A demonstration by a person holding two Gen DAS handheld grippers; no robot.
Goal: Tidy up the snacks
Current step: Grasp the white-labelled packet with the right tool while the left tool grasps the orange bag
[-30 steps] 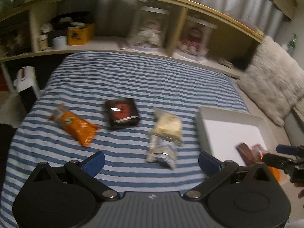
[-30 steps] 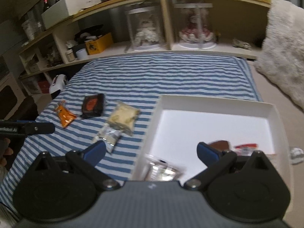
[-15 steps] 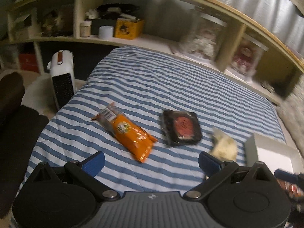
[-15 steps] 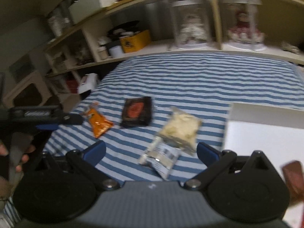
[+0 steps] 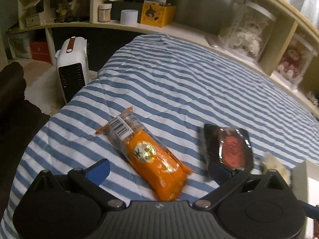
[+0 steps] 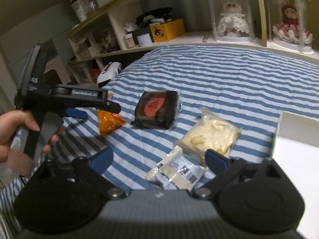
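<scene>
My left tool [image 5: 158, 172] has swung left since a second ago: the orange packet [image 5: 148, 155] now lies between its wide-open, empty jaws, no longer off to the side. My right tool [image 6: 159, 159] has left the white tray [image 6: 295, 135] and hangs open and empty over the clear packet [image 6: 177, 174]. Beyond, on the striped bed [image 6: 229, 83], lie the pale packet [image 6: 211, 135] and the dark packet [image 6: 157, 109].

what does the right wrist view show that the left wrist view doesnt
Only the right wrist view: the person's hand on the left tongs, the pale snack bag and the clear packet. Only the left: the orange snack's barcode end. Both: orange snack, dark packet, striped bedspread, yellow box.
</scene>
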